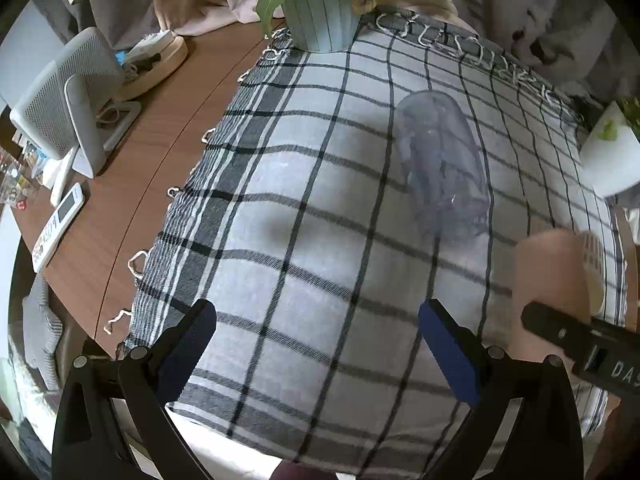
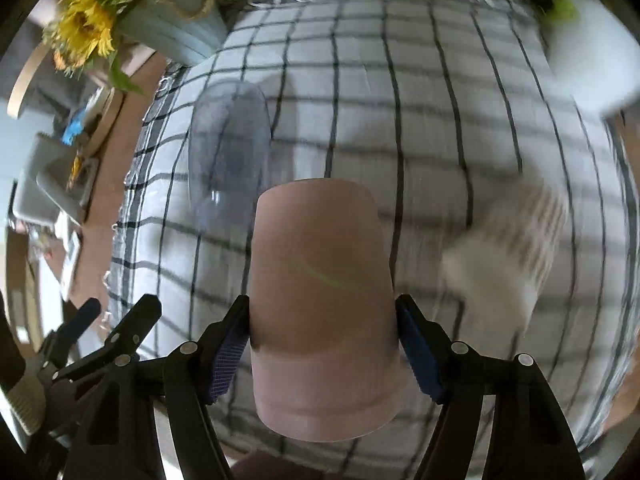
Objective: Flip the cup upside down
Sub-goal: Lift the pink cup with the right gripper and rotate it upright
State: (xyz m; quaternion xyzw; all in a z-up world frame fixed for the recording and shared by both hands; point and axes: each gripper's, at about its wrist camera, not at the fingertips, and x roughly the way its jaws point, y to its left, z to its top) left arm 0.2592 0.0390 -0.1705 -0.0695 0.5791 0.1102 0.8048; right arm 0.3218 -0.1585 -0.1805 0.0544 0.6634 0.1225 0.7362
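The matte pink plastic cup is pinched crosswise by the right gripper, its long axis pointing away along the fingers.

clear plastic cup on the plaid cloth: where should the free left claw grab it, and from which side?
The clear blue-tinted plastic cup appears to stand on the checked grey cloth, though blur hides which end is up. Grip its side wall about mid-height, coming in level from the near side with the open left claw, one finger on each side. The round, tapered wall offers no handle. The right claw already holds the pink cup.
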